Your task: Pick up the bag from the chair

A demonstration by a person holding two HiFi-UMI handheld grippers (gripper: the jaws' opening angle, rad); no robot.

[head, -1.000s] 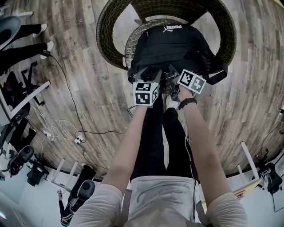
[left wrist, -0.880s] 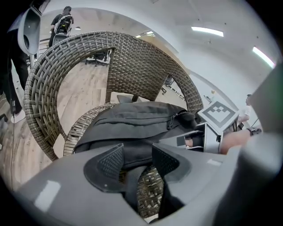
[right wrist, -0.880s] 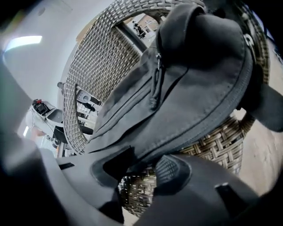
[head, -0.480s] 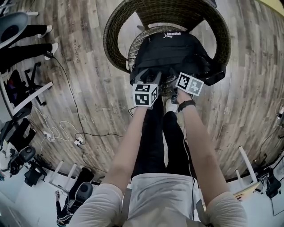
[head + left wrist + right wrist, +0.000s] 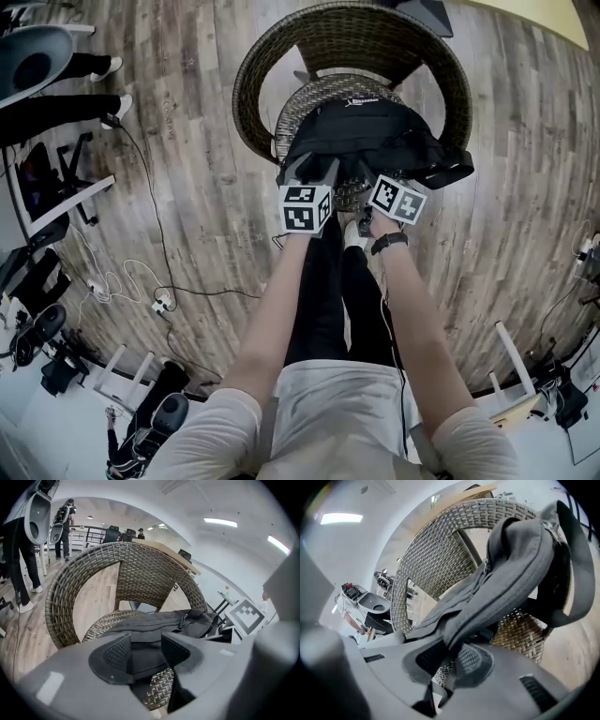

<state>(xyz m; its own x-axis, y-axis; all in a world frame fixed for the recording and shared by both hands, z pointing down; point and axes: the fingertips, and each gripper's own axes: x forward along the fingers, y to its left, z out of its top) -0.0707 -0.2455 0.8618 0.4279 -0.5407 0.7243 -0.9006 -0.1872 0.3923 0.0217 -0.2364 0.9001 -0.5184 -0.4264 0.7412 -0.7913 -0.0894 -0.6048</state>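
Observation:
A black backpack lies on the seat of a round wicker chair, its near edge raised and bunched. Both grippers are at that near edge, side by side. In the left gripper view my left gripper is shut on a fold of the bag; dark fabric fills the gap between its pads. My right gripper has just been closing, and a thick seam of the bag now runs between its pads. A shoulder strap loops off to the right. From above, the left gripper and right gripper sit just beyond their marker cubes.
The chair's high wicker back curves round behind the bag. A person's legs stand at the upper left of the wooden floor. A cable trails across the floor on the left, with white frames and gear along the room's edges.
Both grippers have risen together and taken the bag's near edge up with them. The bag now looks shorter and more bunched on the seat.

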